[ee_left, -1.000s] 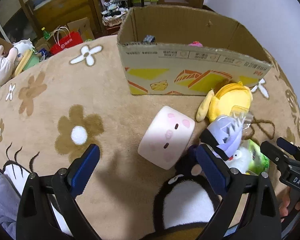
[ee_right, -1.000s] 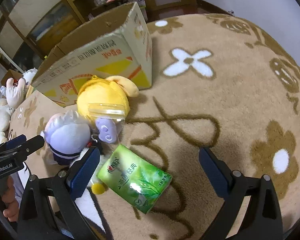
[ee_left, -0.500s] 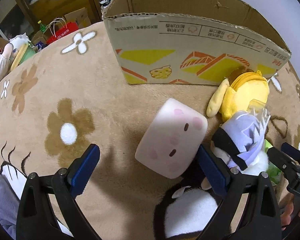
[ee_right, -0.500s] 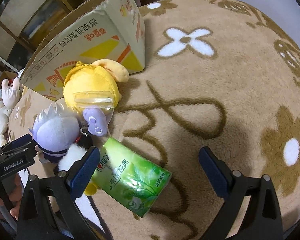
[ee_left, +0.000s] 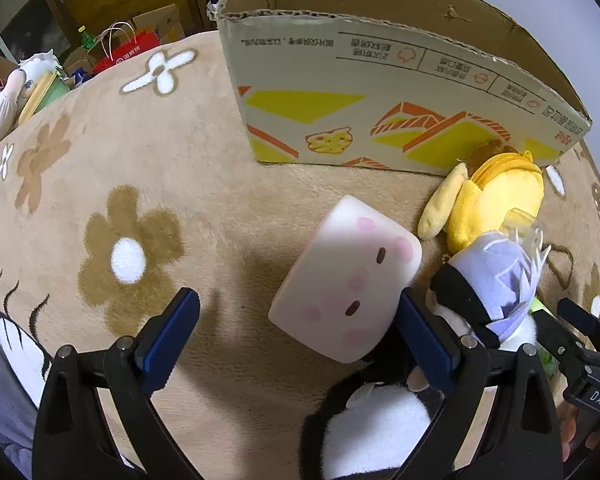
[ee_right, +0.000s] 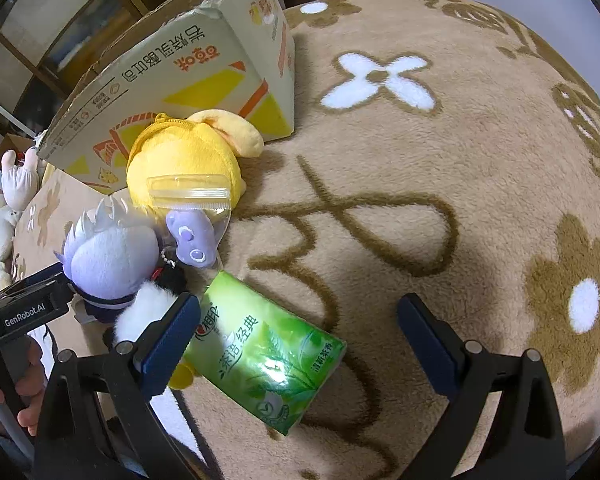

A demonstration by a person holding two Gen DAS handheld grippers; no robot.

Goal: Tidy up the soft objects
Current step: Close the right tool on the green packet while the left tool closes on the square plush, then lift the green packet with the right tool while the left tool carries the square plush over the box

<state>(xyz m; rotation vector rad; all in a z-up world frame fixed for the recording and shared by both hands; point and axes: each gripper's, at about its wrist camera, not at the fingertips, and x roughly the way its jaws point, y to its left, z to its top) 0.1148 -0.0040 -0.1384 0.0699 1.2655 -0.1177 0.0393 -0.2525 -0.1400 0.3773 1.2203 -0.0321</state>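
My left gripper [ee_left: 300, 336] is open over the tan blanket, with a white block plush with pink spots [ee_left: 346, 288] between its jaws, close to the right one. Right of it lie a yellow plush [ee_left: 496, 196], a lilac-haired doll [ee_left: 496, 284] and a black-and-white plush [ee_left: 372, 428]. My right gripper [ee_right: 300, 336] is open around a green tissue pack [ee_right: 268, 356]. The yellow plush [ee_right: 184, 160], the doll [ee_right: 112, 256] and a small purple toy in a clear bag [ee_right: 192, 236] lie left of it. An open cardboard box [ee_left: 400, 92] stands behind.
The box also shows in the right wrist view [ee_right: 172, 76]. White stuffed toys [ee_left: 0, 100] lie at the far left edge of the blanket, with a red bag [ee_left: 128, 52] and furniture beyond. The right gripper's tips [ee_left: 580, 340] show at the left view's right edge.
My left gripper has moved forward and down, closer to the white block plush and the box. My right gripper has moved down toward the green tissue pack. Both stay open.
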